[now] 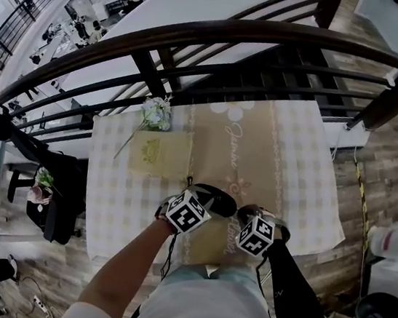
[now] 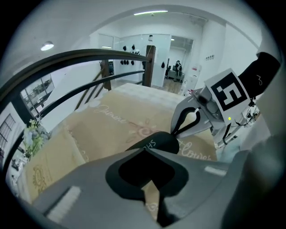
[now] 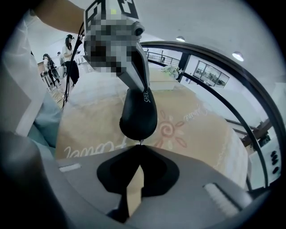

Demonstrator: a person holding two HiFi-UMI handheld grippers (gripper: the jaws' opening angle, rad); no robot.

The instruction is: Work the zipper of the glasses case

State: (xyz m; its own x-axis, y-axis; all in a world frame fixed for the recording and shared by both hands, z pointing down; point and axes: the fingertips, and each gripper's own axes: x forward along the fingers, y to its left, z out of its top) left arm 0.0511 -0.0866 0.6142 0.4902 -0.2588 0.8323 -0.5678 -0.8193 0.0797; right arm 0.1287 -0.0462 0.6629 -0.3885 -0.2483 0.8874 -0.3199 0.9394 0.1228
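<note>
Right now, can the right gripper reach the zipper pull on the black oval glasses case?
Probably yes. The right gripper has its tips together at the small metal zipper pull of the black oval glasses case, which the left gripper clamps.

Near end of glasses case (image 2: pixel 161 142) behind left hand-held gripper (image 2: pixel 146 150); zipper pull (image 3: pixel 140 142) barely discernible

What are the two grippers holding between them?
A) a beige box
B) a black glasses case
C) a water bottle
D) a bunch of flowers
B: the left gripper and right gripper each close on an end of the black glasses case.
</note>
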